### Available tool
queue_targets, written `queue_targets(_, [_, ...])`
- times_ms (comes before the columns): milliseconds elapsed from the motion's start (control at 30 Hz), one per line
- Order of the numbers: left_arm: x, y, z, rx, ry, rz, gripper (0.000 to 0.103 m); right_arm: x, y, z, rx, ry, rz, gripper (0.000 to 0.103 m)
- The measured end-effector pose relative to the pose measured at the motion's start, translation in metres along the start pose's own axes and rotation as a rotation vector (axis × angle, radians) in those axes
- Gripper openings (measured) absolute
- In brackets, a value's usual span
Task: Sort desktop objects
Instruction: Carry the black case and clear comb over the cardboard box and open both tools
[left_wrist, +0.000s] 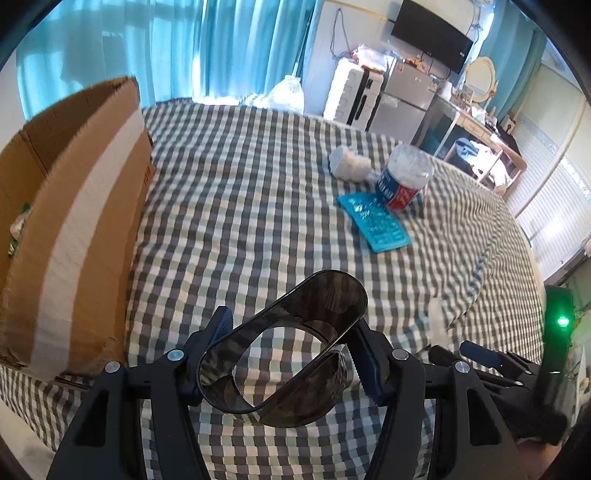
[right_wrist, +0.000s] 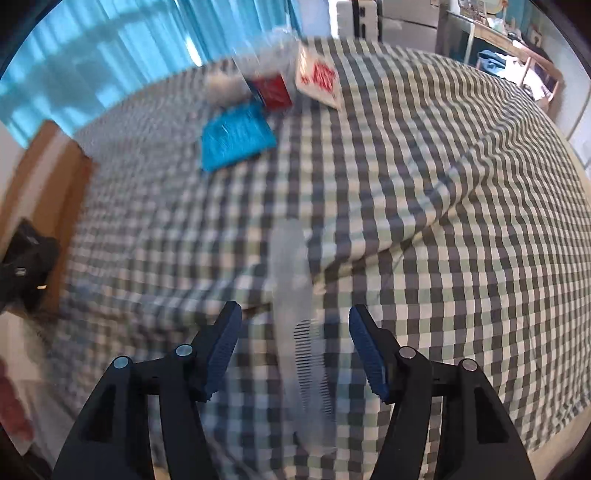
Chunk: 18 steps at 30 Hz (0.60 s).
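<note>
On my left gripper (left_wrist: 288, 354) the jaws are pinching a dark glossy oval holder (left_wrist: 284, 350), lifted above the checked cloth (left_wrist: 240, 192) that covers the worktop. A cardboard box (left_wrist: 74, 206) stands just to its left. Farther off lie a teal packet (left_wrist: 375, 221), a clear tub with a red and blue label (left_wrist: 402, 177) and a white wad (left_wrist: 349, 162), close together. My right gripper (right_wrist: 295, 350) has its jaws spread, with a clear plastic comb (right_wrist: 299, 332) between them; the view is blurred, and the pads are not pressing on it.
</note>
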<state>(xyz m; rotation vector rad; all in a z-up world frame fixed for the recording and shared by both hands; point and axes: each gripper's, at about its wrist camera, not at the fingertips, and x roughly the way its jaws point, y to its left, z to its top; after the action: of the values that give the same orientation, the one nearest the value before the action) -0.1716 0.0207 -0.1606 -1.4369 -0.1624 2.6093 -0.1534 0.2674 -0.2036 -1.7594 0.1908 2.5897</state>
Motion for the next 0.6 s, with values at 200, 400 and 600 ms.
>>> queue_targets(200, [0.008, 0.002, 0.000, -0.008, 0.013, 0.002, 0.063, 0.021, 0.019, 0.000, -0.096, 0.057, -0.066, 0.026])
queue_targets(400, [0.001, 0.000, 0.000, 0.000, -0.008, 0.000, 0.063, -0.013, 0.030, -0.004, -0.142, -0.053, -0.082, 0.026])
queue_targets(600, [-0.035, -0.005, 0.010, 0.008, -0.080, -0.015, 0.063, -0.068, 0.045, 0.002, -0.132, -0.154, -0.006, 0.026])
